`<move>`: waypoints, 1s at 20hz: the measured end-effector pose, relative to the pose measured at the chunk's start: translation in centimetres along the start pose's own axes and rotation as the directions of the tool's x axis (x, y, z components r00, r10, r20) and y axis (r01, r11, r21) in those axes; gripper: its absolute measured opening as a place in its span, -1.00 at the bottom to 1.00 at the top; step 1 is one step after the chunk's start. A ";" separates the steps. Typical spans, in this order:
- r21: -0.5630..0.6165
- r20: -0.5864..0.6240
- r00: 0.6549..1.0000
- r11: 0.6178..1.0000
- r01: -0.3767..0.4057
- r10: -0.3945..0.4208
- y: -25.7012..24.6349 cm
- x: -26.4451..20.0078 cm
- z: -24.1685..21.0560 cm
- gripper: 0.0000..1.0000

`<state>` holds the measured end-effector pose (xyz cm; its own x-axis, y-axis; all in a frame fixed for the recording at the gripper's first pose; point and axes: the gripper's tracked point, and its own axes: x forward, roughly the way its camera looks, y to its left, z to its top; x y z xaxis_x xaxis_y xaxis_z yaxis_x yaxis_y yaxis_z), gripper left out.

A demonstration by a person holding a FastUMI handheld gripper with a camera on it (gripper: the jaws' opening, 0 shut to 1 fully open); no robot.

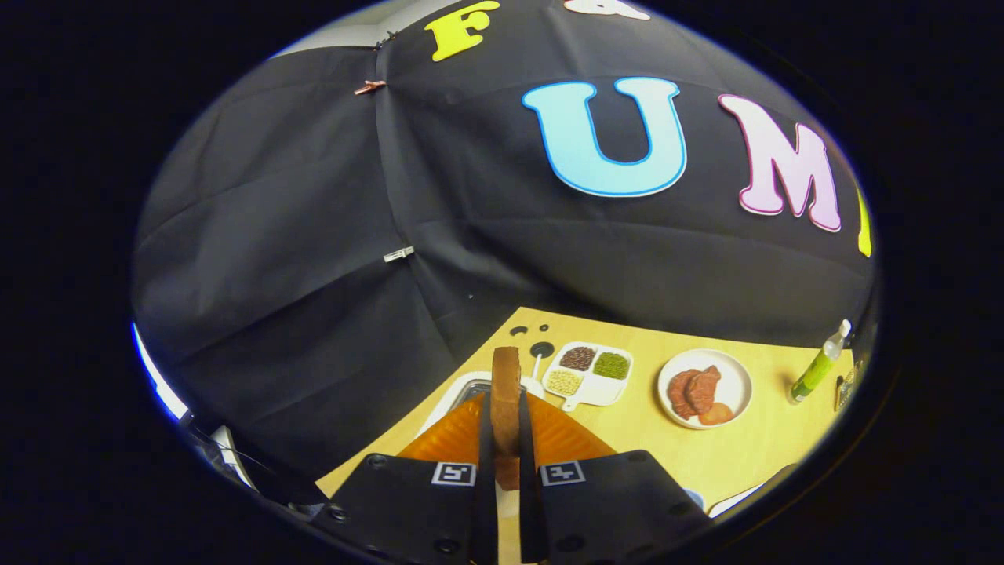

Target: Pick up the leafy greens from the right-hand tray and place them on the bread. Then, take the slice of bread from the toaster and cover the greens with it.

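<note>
A slice of bread (506, 396) stands upright on edge between my two fingers, seen edge-on with its brown crust toward me. My gripper (506, 439) is shut on the slice, both fingers pressing its flat sides. Right behind and below the slice lies the white toaster (459, 392), its metal slot edge partly showing. The bread is lifted above the slot.
On the yellow table (753, 455) beyond the fingers sit a white divided dish (590, 374) with several kinds of grains, a white plate (705, 388) with brown meat pieces, and a green squeeze bottle (818, 365) farther right. A white rim (733, 501) shows close right.
</note>
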<state>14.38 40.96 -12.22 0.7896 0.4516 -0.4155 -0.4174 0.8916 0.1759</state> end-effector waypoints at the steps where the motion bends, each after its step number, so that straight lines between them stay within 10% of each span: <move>1: 0.014 0.004 1.000 1.000 0.007 -0.007 -0.7 -0.6 0.0 -0.70; 20: 0.244 -0.179 0.979 0.960 0.137 -0.094 -12.8 -6.4 -14.1 -0.70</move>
<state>8.36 26.20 -24.37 0.7319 0.3520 -0.5835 -0.1828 0.9263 0.3294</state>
